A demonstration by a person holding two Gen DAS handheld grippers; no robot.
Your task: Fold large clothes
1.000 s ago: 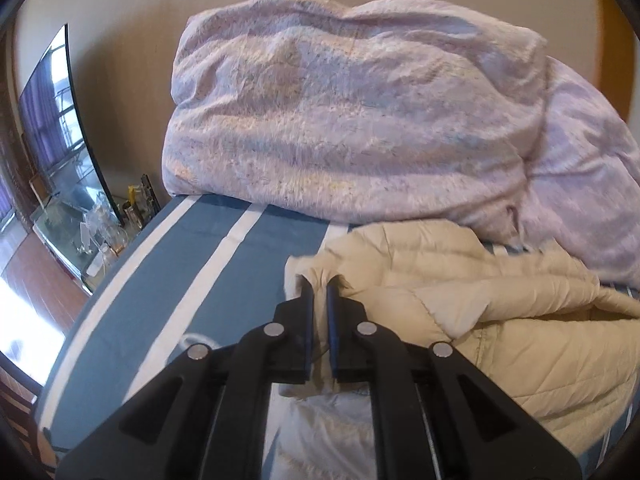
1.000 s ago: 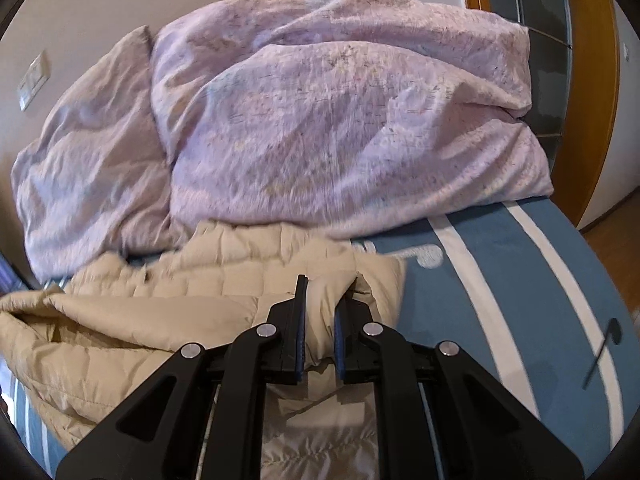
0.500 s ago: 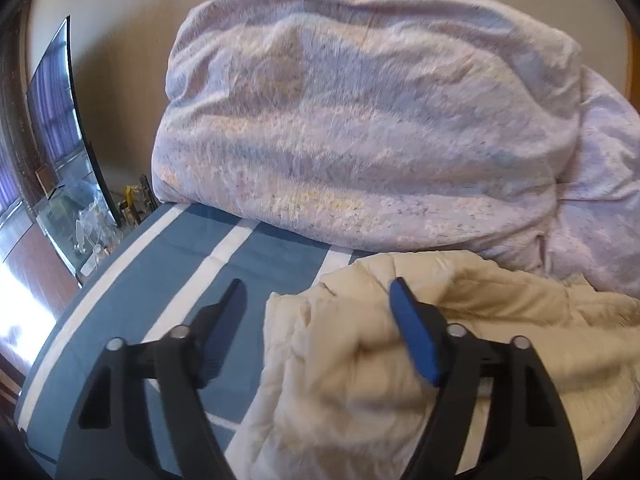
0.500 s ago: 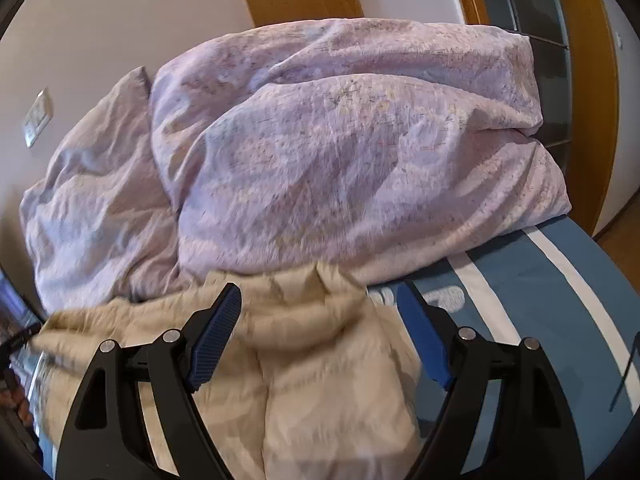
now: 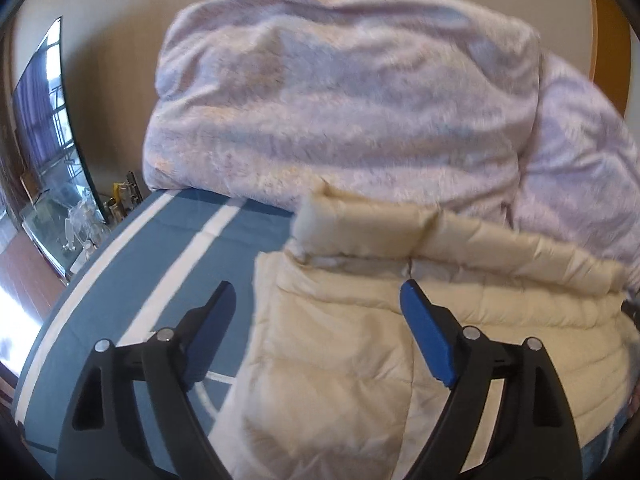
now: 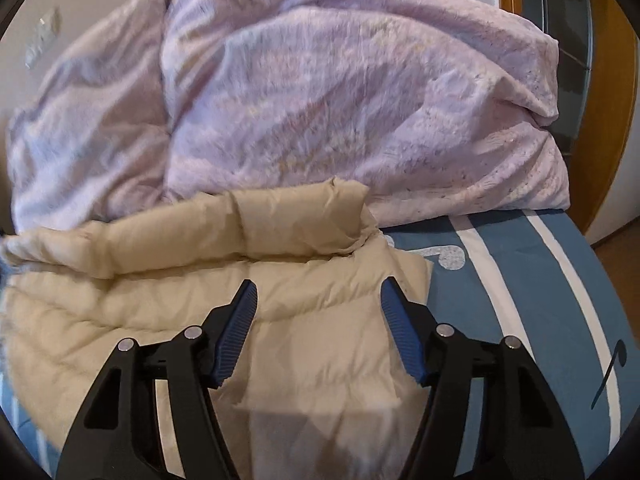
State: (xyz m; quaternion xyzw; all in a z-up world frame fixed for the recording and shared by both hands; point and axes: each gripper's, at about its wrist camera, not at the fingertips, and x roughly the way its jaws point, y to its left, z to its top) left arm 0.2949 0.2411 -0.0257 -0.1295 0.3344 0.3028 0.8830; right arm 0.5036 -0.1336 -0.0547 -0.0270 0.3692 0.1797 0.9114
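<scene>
Left claw [image 5: 318, 300] parted, jacket [image 5: 340, 340] lying loose below

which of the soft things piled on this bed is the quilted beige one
The puffer jacket, lying nearest on the striped blue bedspread. The duvet and pillow behind it are lilac and unquilted.

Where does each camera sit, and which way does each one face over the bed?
Left wrist: on the left gripper, angled down over the cream jacket's left edge; its open jaws show.
Right wrist: on the right gripper, angled down over the jacket's right edge; open jaws show.
Shared: jacket, lilac duvet, striped blue sheet.
</scene>
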